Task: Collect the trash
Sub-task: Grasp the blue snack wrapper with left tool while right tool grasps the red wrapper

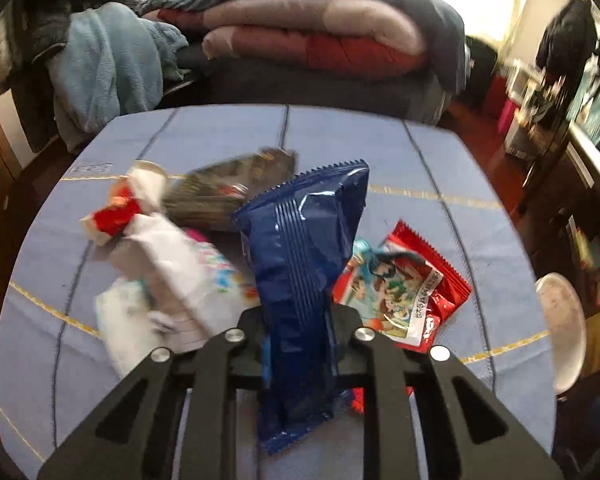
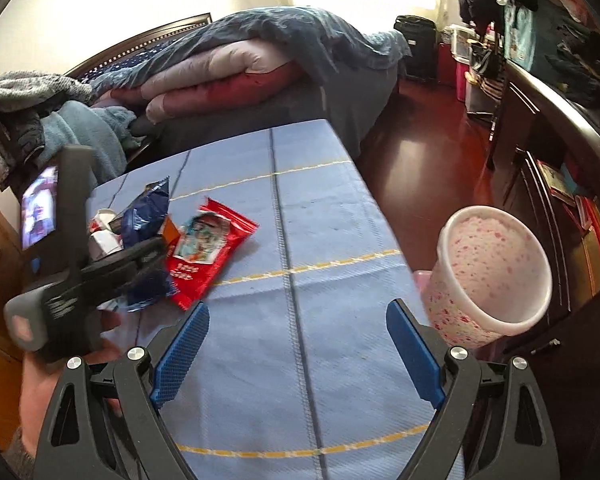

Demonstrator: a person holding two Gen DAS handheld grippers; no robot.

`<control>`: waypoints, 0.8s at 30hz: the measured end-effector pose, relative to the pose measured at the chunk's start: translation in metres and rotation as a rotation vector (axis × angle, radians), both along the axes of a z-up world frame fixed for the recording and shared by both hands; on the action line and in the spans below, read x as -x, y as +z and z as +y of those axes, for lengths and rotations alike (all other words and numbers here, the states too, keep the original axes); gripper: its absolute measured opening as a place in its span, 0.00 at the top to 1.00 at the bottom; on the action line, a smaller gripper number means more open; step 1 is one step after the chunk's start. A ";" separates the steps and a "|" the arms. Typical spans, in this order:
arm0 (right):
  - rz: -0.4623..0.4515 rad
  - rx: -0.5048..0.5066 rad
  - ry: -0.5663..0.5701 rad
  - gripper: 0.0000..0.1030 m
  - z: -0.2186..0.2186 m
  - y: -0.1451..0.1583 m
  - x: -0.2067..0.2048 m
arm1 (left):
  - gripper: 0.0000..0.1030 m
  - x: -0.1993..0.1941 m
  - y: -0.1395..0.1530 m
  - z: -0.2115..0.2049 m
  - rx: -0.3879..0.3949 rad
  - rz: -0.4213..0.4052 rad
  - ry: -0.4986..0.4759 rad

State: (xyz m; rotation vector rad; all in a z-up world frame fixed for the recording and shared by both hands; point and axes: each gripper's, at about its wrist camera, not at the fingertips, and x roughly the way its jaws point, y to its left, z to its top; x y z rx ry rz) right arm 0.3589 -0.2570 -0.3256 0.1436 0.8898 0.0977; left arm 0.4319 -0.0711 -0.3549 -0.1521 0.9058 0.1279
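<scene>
The blue wrapper [image 1: 304, 264] stands pinched in the left gripper [image 1: 298, 344], above the table [image 1: 440, 152]. A red wrapper [image 1: 404, 292] lies beside it. The right gripper [image 2: 298, 344] is spread wide, near the speckled bin [image 2: 488, 276].

Red wrapper [image 1: 404, 292] bears Japanese print; too blurred to read.

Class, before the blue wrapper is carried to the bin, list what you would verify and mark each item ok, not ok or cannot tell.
1. Left gripper shut on blue wrapper: ok.
2. Wrapper free of the red packet: cannot tell.
3. Right gripper open and empty: ok.
4. Speckled bin upright, mouth open: ok.
5. Bin within the blue tablecloth edge: not ok, it stands beside.
</scene>
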 end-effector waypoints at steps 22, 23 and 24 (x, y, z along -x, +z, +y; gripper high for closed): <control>0.097 -0.074 0.148 0.81 0.103 -0.054 -0.088 | 0.80 0.043 0.037 0.100 0.058 -0.083 0.096; 0.099 -0.098 0.158 0.88 0.102 -0.054 -0.088 | 0.80 0.044 0.037 0.099 0.059 -0.084 0.096; 0.092 -0.121 0.159 0.89 0.099 -0.052 -0.086 | 0.80 0.044 0.038 0.098 0.058 -0.085 0.095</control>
